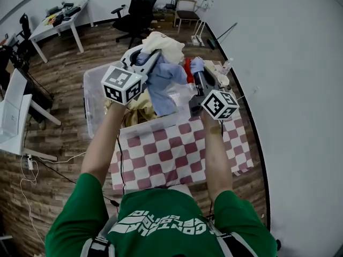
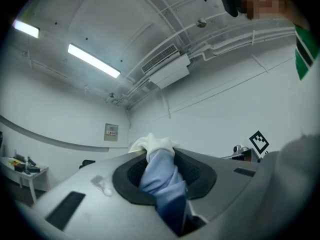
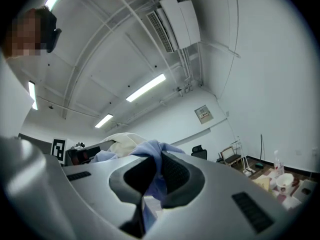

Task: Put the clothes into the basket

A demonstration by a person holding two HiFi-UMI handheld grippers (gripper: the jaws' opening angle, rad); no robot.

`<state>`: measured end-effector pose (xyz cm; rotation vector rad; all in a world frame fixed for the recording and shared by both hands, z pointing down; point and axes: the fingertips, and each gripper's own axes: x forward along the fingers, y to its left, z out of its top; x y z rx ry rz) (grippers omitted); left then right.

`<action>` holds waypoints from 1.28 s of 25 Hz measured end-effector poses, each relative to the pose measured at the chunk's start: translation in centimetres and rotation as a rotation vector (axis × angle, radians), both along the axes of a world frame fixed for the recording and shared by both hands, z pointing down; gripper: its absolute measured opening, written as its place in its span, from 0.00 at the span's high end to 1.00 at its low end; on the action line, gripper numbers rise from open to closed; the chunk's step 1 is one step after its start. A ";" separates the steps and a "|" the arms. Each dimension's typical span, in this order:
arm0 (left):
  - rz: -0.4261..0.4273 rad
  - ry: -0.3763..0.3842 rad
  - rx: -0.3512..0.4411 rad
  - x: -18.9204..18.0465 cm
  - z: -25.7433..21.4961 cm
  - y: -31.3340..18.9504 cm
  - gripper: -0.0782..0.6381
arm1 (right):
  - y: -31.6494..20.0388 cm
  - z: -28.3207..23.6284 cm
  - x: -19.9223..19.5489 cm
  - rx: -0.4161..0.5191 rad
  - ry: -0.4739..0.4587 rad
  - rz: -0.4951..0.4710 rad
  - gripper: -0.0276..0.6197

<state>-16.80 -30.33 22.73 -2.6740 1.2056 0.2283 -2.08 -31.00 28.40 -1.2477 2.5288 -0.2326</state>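
Keeping the left gripper (image 2: 161, 156) and right gripper (image 3: 156, 171) pinched narrowly on the blue garment (image 1: 163, 82), it should be lowered into the basket (image 1: 92, 98) at eleven o'clock.

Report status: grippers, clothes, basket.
Left gripper shut on blue garment, cream cloth bunched at its tips. Right gripper shut on same blue garment. Held up above clear basket, not in yet. Nothing blocking.

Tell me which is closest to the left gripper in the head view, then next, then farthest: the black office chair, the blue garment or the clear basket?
Starting from the left gripper:
1. blue garment: pinched in its jaws, hanging down.
2. clear basket: underneath it, a little to the left.
3. black office chair: far off across the room, at the top.
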 end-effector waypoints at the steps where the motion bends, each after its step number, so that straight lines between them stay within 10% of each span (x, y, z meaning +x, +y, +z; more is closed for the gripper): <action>1: -0.017 -0.004 -0.011 -1.0 0.5 -0.3 0.79 | -0.5 0.4 -1.1 -0.010 0.006 -0.018 0.91; 14: -0.212 -0.032 -0.223 -11.8 11.1 -4.0 0.79 | -6.9 10.0 -12.7 -0.183 0.185 -0.209 0.91; 32: -0.233 -0.177 -0.636 -15.6 32.4 -7.7 0.79 | -11.2 33.0 -20.0 -0.397 0.841 -0.523 0.91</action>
